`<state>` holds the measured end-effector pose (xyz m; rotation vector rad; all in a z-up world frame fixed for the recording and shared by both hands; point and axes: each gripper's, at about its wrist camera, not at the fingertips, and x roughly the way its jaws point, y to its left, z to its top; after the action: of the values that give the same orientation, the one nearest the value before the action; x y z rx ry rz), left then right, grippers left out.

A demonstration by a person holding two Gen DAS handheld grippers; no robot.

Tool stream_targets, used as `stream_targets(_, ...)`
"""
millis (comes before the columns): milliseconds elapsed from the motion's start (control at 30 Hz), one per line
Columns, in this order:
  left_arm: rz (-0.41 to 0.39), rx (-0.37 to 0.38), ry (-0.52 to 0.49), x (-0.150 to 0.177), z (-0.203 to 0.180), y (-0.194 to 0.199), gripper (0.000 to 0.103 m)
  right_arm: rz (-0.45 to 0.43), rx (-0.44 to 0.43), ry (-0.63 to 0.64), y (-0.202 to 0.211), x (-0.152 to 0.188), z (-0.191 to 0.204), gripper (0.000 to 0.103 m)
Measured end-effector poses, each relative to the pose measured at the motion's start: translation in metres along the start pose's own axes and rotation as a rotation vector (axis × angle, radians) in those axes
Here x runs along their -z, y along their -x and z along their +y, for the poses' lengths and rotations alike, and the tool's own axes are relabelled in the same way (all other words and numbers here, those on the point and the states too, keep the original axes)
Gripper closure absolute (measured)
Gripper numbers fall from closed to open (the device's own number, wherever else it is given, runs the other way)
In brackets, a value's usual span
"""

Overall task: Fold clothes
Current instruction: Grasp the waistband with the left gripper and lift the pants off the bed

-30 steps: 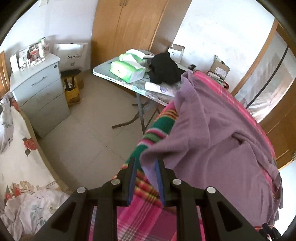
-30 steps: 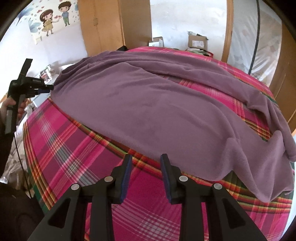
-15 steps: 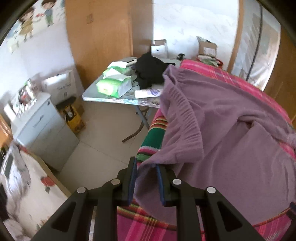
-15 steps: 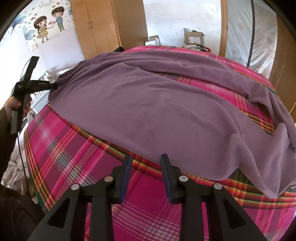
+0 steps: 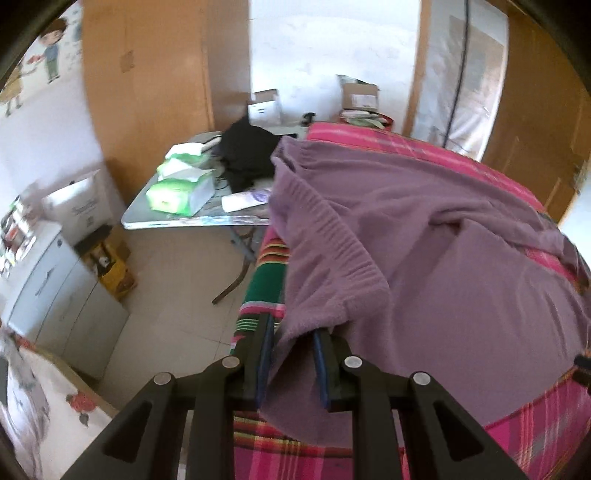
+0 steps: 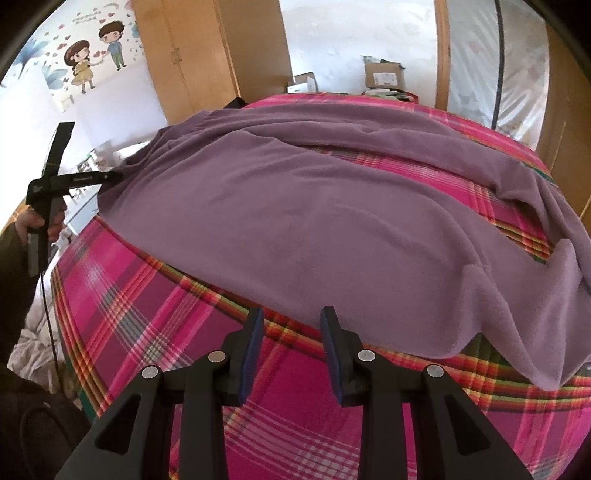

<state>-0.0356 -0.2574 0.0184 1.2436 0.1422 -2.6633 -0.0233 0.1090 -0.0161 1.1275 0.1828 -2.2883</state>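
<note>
Pinching the waistband corner of the purple garment (image 5: 424, 236) in my left hand-held gripper (image 5: 293, 363) at the bed's (image 6: 155, 314) left edge, its length running away to my right, where my right hand-held gripper (image 6: 291, 349) hovers part-open and empty beside its near hem.

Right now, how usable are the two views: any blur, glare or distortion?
Left wrist view: soft with motion blur, the wall blown out, fisheye corners dark. Right wrist view: sharper, the garment and plaid sheet evenly lit, though the bed bulges from lens distortion and the far wall is overexposed.
</note>
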Motion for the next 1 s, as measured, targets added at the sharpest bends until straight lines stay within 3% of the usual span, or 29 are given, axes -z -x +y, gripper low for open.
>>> stream_targets(300,-0.023,-0.052,-0.111,0.002,-0.017,-0.002,0.079,-0.001,-0.016,-0.012,-0.002,0.000,0.000,0.070)
stream_targets(567,0.027,-0.137,-0.178,-0.013,-0.031,-0.018,0.078,-0.006,-0.015,-0.019,-0.002,0.001,0.001,0.070)
stream_targets(633,0.033,-0.095,-0.125,-0.015,-0.027,-0.020,0.082,-0.007,-0.015,-0.028,-0.002,0.002,0.000,0.070)
stream_targets(700,0.023,-0.052,-0.049,-0.017,-0.017,-0.018,0.094,-0.008,-0.013,-0.033,-0.001,0.003,-0.001,0.070)
stream_targets(900,-0.046,0.002,0.109,-0.009,0.012,0.005,0.099,-0.016,0.000,-0.035,0.002,0.005,-0.001,0.070)
stream_targets(1000,-0.056,0.041,0.249,-0.005,0.038,0.010,0.100,-0.023,0.013,-0.022,0.005,0.005,-0.001,0.070)
